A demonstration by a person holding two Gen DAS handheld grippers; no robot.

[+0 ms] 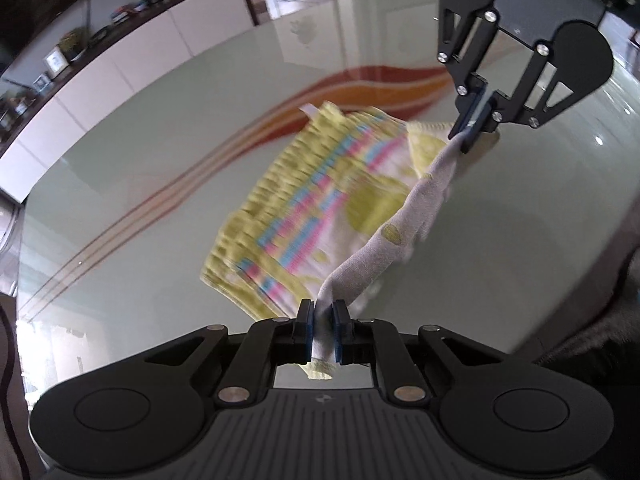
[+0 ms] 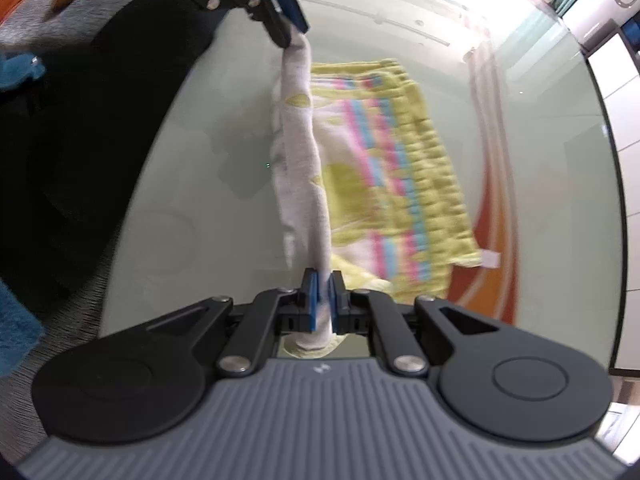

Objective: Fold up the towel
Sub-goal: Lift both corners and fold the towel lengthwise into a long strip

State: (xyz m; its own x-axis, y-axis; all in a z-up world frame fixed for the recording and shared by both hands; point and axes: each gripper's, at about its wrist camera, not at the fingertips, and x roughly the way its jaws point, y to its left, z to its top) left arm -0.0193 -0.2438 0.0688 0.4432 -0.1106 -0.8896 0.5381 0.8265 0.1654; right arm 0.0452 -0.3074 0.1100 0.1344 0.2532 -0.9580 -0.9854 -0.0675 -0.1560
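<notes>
The towel (image 1: 304, 204) is yellow-green with pink and blue stripes and a pale underside; it also shows in the right wrist view (image 2: 400, 168). My left gripper (image 1: 322, 312) is shut on one corner of its near edge. My right gripper (image 2: 323, 284) is shut on the other corner. Each gripper shows in the other's view: the right one (image 1: 474, 130) at upper right, the left one (image 2: 292, 28) at the top. The held edge is stretched taut between them, lifted above the table. The rest of the towel hangs down and trails on the glass, blurred.
The table is a round glass top (image 1: 160, 168) with orange and red curved stripes (image 1: 380, 84). A white sideboard (image 1: 120, 68) with small items stands behind it. A dark chair and floor (image 2: 80, 140) lie beyond the table's edge.
</notes>
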